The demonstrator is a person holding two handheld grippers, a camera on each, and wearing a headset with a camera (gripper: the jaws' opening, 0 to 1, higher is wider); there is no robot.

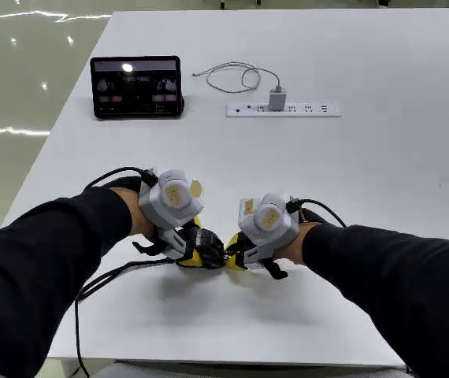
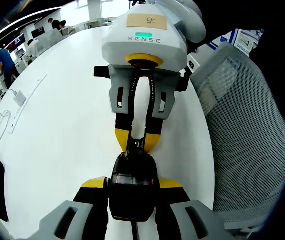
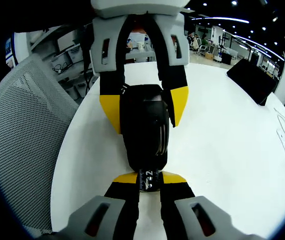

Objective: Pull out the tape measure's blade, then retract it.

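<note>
As left hand-held gripper clamps tape measure, right one pinching blade

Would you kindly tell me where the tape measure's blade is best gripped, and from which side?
Grip the short marked stub of blade at the mouth of the case, coming in line with it from the end away from the case, so the pull runs straight. The right hand-held gripper is shut on it there; the left hand-held gripper clamps the case's sides.
</note>
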